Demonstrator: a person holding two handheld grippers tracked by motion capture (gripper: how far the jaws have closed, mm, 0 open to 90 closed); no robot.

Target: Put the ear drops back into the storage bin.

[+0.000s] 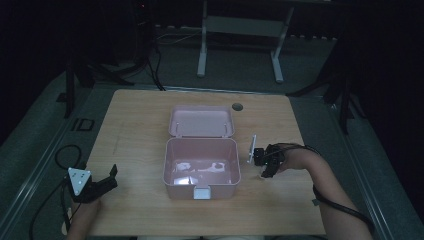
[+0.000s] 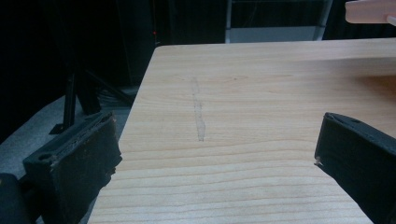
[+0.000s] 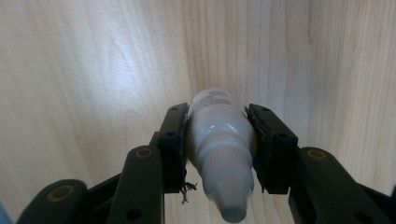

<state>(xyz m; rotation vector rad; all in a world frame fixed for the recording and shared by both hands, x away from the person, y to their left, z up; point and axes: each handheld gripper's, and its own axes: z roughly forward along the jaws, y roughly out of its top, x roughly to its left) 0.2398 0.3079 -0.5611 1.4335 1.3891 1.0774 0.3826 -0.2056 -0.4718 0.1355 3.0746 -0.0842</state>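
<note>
An open pink box (image 1: 168,165) stands in the middle of the wooden table, its lid (image 1: 201,121) folded back behind it. My right gripper (image 1: 264,169) is just right of the box, pointing down at the table. In the right gripper view the right gripper (image 3: 217,117) is shut on a small white bottle (image 3: 219,135), with both pads pressed against the bottle's sides and its cap toward the camera. My left gripper (image 1: 111,178) rests near the table's front left corner. The left gripper (image 2: 217,140) stands open over bare wood.
Pale shapes lie on the box floor (image 1: 200,168); I cannot tell what they are. A white latch (image 1: 202,192) sits on the box front. A round hole (image 1: 237,106) marks the table's far edge. Stand legs (image 1: 202,55) and cables are on the floor beyond.
</note>
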